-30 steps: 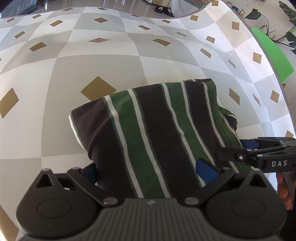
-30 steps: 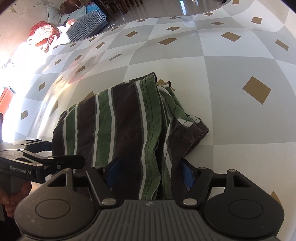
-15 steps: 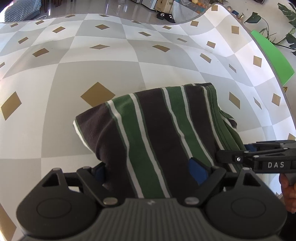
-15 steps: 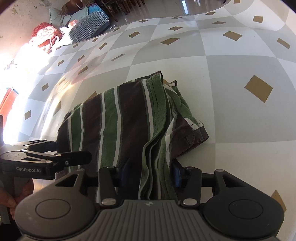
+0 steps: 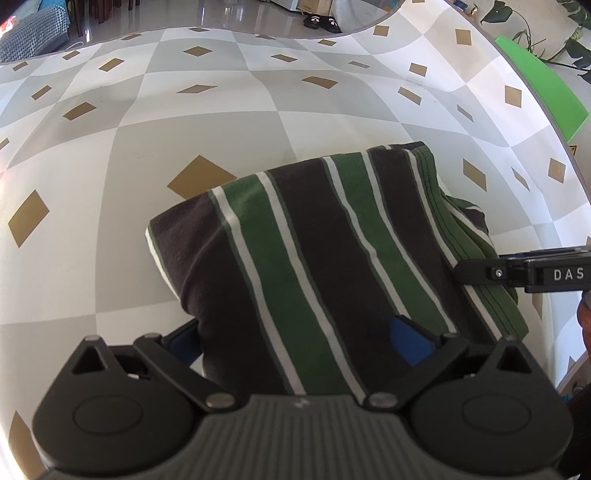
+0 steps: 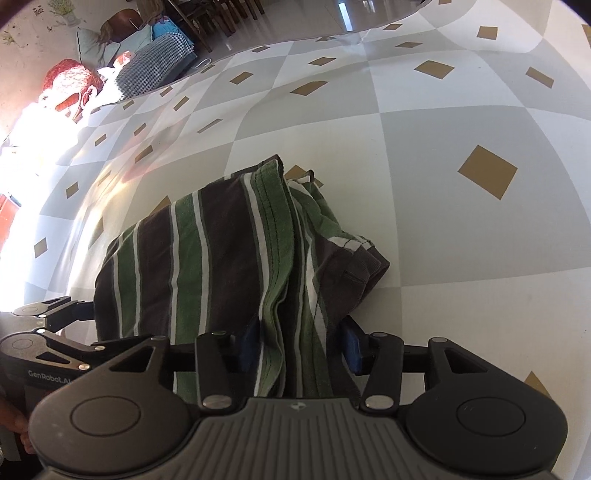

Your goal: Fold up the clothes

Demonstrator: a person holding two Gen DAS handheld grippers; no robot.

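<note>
Beyond the fingers of both grippers spreads a table covering (image 5: 155, 258) of grey and white checks with gold diamonds. Past its far edge lie a black-and-white houndstooth cushion (image 6: 155, 70) and a pair of dark slippers (image 5: 320, 21); a bright green panel (image 5: 543, 88) runs along the right edge in the left wrist view. The folded shirt of brown, green and white stripes (image 5: 332, 258) lies on the covering, reaching back between the fingers of each gripper and hiding much of them.

The left gripper (image 5: 299, 339) has its 2 blue pads (image 5: 410, 341) spread wide and opening, with the shirt's near edge between them. The right gripper (image 6: 301, 345) stands narrower, its jaws easing open around a bunched hem (image 6: 291, 332); the pads seem just clear of the cloth, though folds hide the contact. The shirt is folded into a rough rectangle, with a ribbed sleeve cuff (image 6: 364, 266) sticking out beyond the right finger.
</note>
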